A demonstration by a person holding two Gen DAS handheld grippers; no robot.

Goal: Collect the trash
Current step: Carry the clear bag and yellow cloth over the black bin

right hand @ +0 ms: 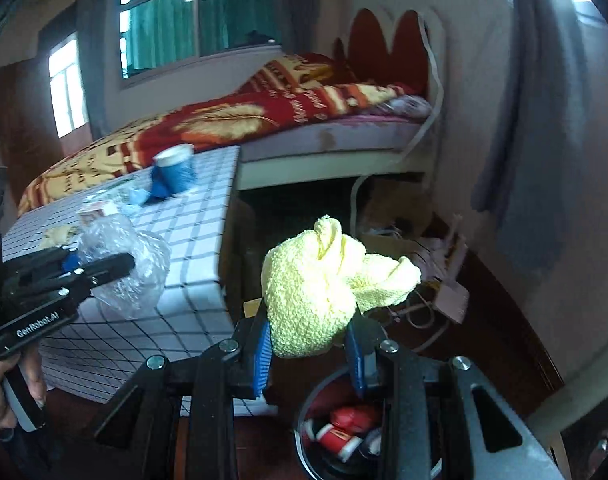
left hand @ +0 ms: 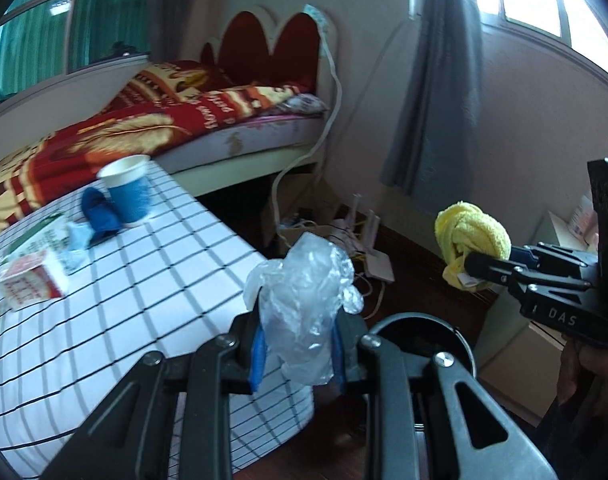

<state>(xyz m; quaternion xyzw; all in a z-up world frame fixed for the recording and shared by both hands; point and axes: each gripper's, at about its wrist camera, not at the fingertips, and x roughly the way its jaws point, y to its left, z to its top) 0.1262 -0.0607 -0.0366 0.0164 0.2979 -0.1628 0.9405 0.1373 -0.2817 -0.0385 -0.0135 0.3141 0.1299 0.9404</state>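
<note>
- Here the left gripper [left hand: 298, 350] is clamped on a crumpled clear plastic bag [left hand: 304, 304], just off the table's [left hand: 152, 280] near corner.
- The right gripper [right hand: 310, 354] pinches a yellow cloth [right hand: 320, 284] above a dark bin [right hand: 304, 424] holding red packets [right hand: 344, 428].
- A blue paper cup [left hand: 128, 192] stands near the table's far edge.

Bed [left hand: 232, 120] with red and gold blanket [left hand: 116, 136] at 11 o'clock, red scalloped headboard [left hand: 272, 36] at 12, grey curtain [left hand: 444, 92] at 2, green-curtained window [right hand: 196, 12], checked tabletop [left hand: 152, 280] at 9.
</note>
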